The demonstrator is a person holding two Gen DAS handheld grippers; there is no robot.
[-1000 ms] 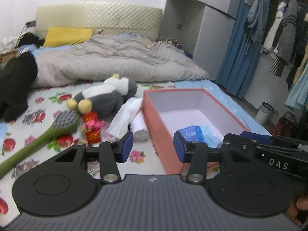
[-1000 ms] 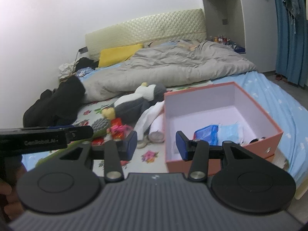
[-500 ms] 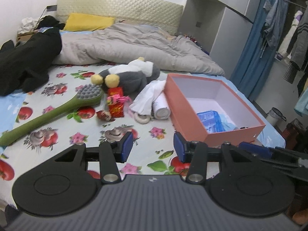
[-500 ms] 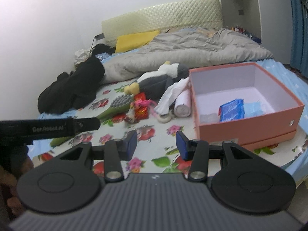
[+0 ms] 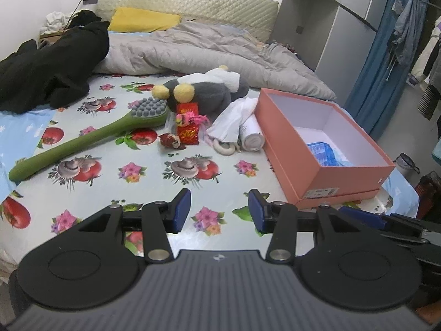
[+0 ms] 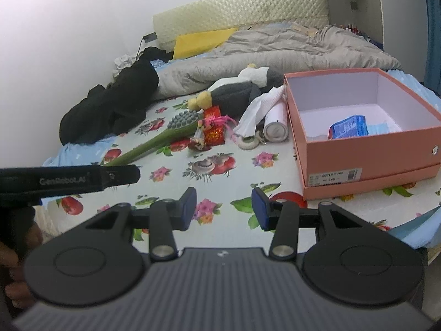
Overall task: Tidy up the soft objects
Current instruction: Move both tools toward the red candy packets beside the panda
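Observation:
An open salmon-pink box point(image 5: 297, 151) point(image 6: 366, 149) sits on the flowered sheet with a blue packet point(image 6: 348, 127) inside. Left of it lie a white cloth point(image 5: 234, 115) point(image 6: 259, 110), a white tube point(image 5: 250, 135), a grey-and-white plush penguin point(image 5: 209, 88) point(image 6: 237, 88), a red packet point(image 5: 187, 127) and a green long-handled brush point(image 5: 91, 138) point(image 6: 165, 135). My left gripper point(image 5: 219, 212) is open and empty, near the bed's front edge. My right gripper point(image 6: 224, 208) is open and empty, also back from the objects.
A grey duvet point(image 5: 209, 49), a yellow pillow point(image 5: 143, 20) and a black garment point(image 5: 49, 63) lie at the head of the bed. A wardrobe point(image 5: 330, 27) and hanging clothes point(image 5: 408, 41) stand on the right. The left gripper's body point(image 6: 69, 179) crosses the right view.
Both grippers have pulled back from the box toward the bed's front edge. More of the sheet and objects show now. Both stay open and empty.

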